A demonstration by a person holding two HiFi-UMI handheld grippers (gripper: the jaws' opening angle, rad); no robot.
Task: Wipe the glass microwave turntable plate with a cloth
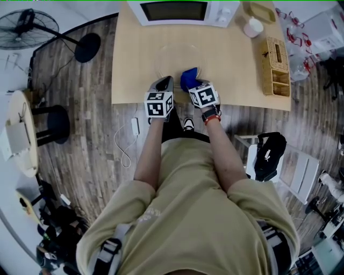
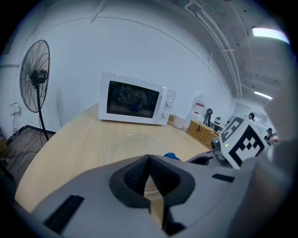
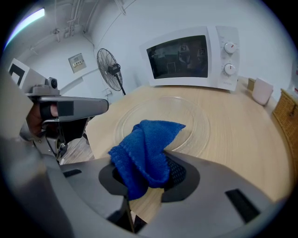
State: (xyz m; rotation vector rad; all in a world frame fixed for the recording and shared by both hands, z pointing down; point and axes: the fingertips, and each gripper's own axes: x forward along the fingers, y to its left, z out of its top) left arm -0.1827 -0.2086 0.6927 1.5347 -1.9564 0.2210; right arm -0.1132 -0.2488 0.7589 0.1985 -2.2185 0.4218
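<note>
While the person stands at the near edge of the table (image 1: 236, 70), the right gripper (image 3: 148, 179) is clamped on a bunched blue cloth (image 3: 146, 148), which bulges up out of the jaws. The left gripper (image 2: 149, 162) has its jaws pressed together with nothing between them, and it hangs just to the left of the other. The cloth sits over the near right rim of the glass turntable plate (image 1: 174, 59), which lies flat on the wood between the grippers and the white microwave (image 1: 183, 11) at the far edge. Whether the cloth actually touches the glass I cannot tell. To my eye the job is at its start: the plate is out of the oven and the cloth is in hand, but no stroke shows on the glass, so the wiping itself seems still to come, probably with the empty gripper steadying the rim. A wicker box (image 1: 275, 64) stands on the right side of the table, and a floor fan (image 1: 29, 27) is far off to the left. No brand or writing is legible anywhere. The microwave front shows only two dials, and the grippers' cubes carry black-and-white square markers.
</note>
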